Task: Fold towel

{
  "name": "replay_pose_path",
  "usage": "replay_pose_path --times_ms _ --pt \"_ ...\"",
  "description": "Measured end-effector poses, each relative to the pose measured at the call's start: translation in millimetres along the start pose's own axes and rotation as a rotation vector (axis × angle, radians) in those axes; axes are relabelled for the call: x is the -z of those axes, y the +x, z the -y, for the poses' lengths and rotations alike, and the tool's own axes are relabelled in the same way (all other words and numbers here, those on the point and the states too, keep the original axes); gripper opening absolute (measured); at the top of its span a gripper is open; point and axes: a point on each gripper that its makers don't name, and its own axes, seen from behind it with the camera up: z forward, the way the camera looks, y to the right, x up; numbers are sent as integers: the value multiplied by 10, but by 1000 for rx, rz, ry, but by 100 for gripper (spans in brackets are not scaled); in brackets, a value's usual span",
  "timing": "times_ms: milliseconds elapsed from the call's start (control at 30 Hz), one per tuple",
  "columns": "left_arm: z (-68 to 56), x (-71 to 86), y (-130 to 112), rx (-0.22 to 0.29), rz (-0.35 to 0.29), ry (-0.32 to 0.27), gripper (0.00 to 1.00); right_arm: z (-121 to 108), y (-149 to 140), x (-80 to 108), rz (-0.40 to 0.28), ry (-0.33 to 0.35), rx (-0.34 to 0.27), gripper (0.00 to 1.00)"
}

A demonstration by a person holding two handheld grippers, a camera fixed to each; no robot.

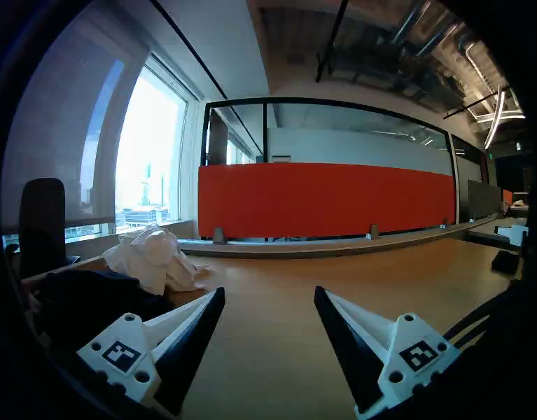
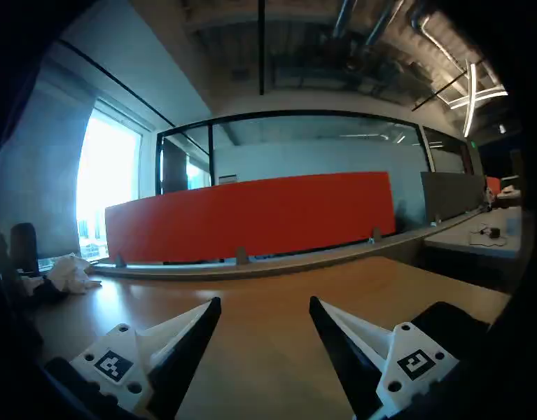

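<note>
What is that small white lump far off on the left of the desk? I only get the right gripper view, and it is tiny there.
Observer: The left gripper view has it close: a crumpled white cloth towel, heaped and unfolded on the light wooden desk.
Operator: Anything next to it?
Observer: A dark heap lies right beside it; I cannot tell what it is.
Operator: Is the other tool holding the towel?
Observer: No. The left hand-held gripper is open, with bare desk between its fingers.
</note>
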Motion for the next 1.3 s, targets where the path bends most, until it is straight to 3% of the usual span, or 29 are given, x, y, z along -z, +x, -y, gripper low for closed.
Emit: replay_pose_path --times_ms 867,1300 --pt "5 3 0 0 0 0 94 139 -128 23 28 6 104 98" --pt "4 7 0 0 0 0 94 150 -109 21 29 3 108 98"
